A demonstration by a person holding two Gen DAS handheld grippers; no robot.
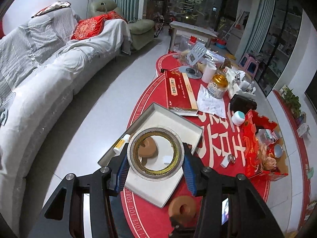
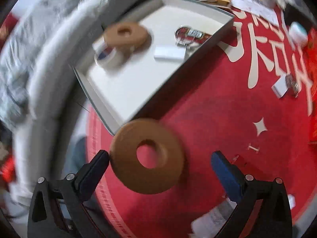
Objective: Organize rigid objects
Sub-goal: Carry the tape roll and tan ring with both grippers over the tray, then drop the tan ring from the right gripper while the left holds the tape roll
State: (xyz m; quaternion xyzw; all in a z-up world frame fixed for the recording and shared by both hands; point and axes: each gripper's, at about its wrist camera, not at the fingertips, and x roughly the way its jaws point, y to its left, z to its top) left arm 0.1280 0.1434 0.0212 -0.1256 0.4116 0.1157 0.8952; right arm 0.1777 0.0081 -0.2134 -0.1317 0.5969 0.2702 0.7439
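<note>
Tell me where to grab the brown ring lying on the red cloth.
Come straight down on the brown ring and pinch across its outer edge. It lies flat beside the tray, and the open right claw already straddles it.

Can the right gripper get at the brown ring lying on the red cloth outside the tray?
Probably yes: the right gripper is open astride the brown ring, nothing over it.

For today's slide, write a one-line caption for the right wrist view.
Open right gripper around a brown ring on the red tablecloth, beside the white tray.
</note>
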